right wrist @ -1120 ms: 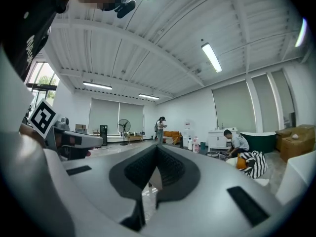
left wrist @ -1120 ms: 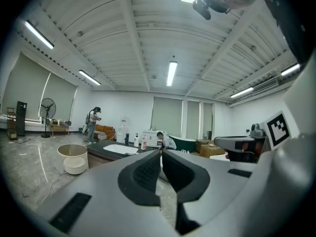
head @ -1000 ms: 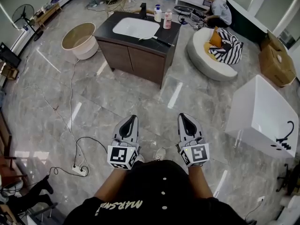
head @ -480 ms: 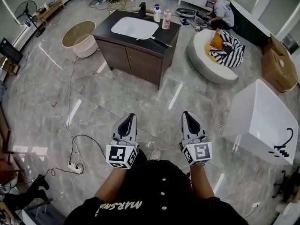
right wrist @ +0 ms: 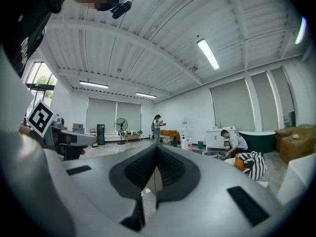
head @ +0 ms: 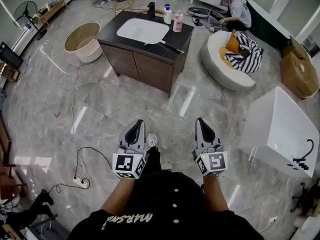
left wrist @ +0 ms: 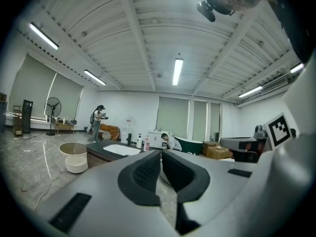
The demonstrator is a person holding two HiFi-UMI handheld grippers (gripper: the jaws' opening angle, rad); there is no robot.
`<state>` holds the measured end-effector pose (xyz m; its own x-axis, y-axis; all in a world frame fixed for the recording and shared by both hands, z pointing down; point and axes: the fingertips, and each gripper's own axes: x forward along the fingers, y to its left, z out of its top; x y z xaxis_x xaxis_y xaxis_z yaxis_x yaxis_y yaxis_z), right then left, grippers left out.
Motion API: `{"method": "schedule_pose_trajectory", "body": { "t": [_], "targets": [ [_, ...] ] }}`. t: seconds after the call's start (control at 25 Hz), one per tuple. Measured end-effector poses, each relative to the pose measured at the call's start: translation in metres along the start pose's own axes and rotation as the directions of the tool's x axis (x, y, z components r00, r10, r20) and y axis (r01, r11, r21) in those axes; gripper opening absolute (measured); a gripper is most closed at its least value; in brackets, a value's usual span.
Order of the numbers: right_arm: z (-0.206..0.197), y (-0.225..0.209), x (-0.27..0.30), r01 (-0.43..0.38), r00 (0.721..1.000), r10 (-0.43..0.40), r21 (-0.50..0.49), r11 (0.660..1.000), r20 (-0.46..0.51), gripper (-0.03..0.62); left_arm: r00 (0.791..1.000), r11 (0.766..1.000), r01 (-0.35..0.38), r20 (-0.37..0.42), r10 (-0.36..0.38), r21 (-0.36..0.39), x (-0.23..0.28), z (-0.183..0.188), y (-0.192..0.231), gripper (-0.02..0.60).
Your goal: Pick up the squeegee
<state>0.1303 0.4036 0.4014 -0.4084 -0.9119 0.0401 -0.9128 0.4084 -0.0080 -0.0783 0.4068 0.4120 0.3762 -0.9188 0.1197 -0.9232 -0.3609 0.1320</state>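
The squeegee point(head: 167, 44), with a black handle and a pale blade, lies on the dark countertop of the vanity point(head: 150, 59), right of the white sink point(head: 140, 30). It is far across the floor from both grippers. My left gripper point(head: 136, 126) and right gripper point(head: 202, 123) are held side by side in front of my body, pointing level toward the vanity. Both are shut with nothing between the jaws. In the left gripper view the left gripper point(left wrist: 160, 153) points at the vanity point(left wrist: 111, 150). The right gripper point(right wrist: 157, 147) shows its jaws meeting at the tip.
Two bottles point(head: 173, 17) stand at the counter's back edge. A beige round tub point(head: 82, 41) sits left of the vanity, and a white round seat with striped cloth point(head: 227, 59) to its right. A white rectangular tub point(head: 280, 129) stands near my right, a cable and power strip point(head: 82, 181) at my left. A person point(head: 235, 9) crouches far back.
Both grippers have moved forward a little over the floor, still shut. My shoe has stepped forward between them, and the power strip has slid back in view.
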Motion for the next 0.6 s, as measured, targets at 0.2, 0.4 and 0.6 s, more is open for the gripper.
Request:
{"method": "schedule_pose_trajectory", "body": {
  "t": [0.2,0.4,0.6],
  "targets": [
    [0.004,-0.014,0.045,0.004,1.0,-0.004,-0.008,1.0,-0.004,-0.005,1.0,1.0,0.022,0.005,-0.022,0.0,0.047,0.01,0.019,0.021],
    [0.012,-0.028,0.099,0.01,1.0,-0.01,-0.021,1.0,0.001,-0.005,0.999,0.999,0.036,0.011,-0.036,-0.003,0.096,0.023,0.046,0.021],
    [0.018,-0.036,0.149,0.012,1.0,-0.012,-0.03,0.999,-0.004,-0.005,0.999,0.999,0.044,0.006,-0.044,-0.004,0.138,0.035,0.075,0.021]
  ]
}}
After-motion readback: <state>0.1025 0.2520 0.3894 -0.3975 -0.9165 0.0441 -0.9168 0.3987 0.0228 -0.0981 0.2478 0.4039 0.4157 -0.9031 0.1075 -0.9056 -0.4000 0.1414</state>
